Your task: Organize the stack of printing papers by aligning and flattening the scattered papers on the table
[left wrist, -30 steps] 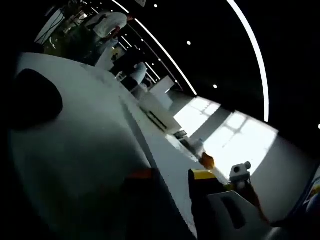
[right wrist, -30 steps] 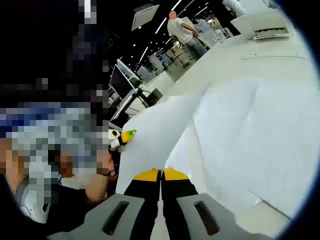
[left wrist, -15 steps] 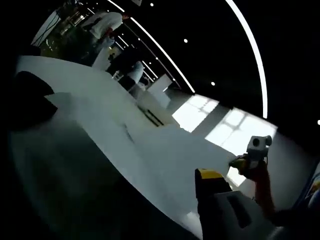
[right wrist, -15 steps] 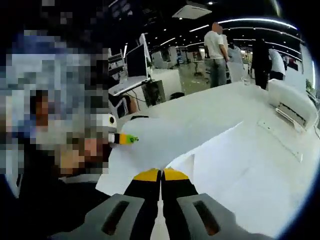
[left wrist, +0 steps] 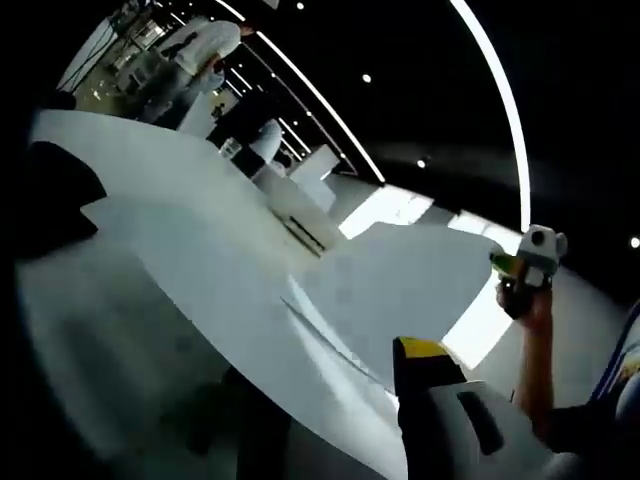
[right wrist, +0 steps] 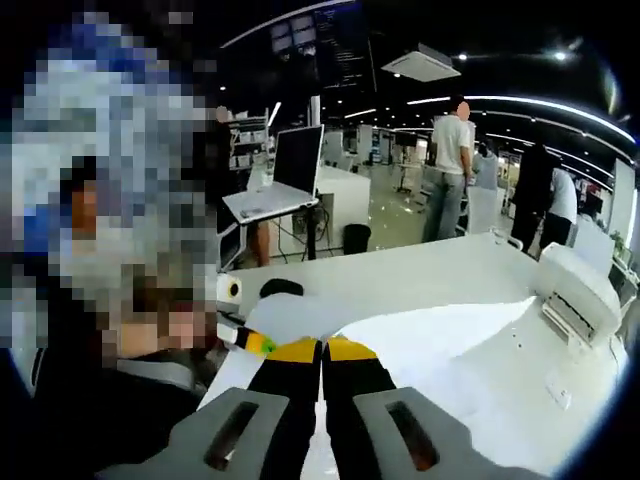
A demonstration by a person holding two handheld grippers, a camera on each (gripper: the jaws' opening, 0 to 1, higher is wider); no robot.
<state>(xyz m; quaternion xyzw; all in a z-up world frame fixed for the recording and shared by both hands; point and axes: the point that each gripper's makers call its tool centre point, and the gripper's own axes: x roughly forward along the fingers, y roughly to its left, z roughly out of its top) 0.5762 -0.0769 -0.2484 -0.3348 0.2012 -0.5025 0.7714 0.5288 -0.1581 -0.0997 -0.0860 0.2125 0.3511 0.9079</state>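
Right tool [right wrist: 322, 350]: your jaws stand pressed together, yellow tips meeting. A sheet edge runs straight into them, so you appear to have the paper pinched at its near margin.
Left tool [left wrist: 330, 372]: one yellow-tipped jaw shows right of centre, and the other is a dark shape under the paper. I cannot tell how wide they stand or whether they grip anything.
Printing papers [right wrist: 450, 345]: held up off the white surface [right wrist: 400, 275], spreading away from your right tool toward the right of the right gripper view. In the left gripper view the sheets [left wrist: 400, 290] lie over the near jaws and reach toward the far tool.
Far tool in left view [left wrist: 525, 265]: your right tool sits at the papers' far right corner, a hand below it.
Far tool in right view [right wrist: 240, 325]: your left tool, green and yellow tip, touches the papers' left edge just beside your right jaws.
Key relation: the sheets hang between your two tools, long axis running from one to the other. The surface lies beyond and below both.
Judgement: the coming move likely needs both tools lowered together, edges kept level.
Background: a white printer-like unit [right wrist: 580, 290] sits at the surface's far right, and people stand beyond.
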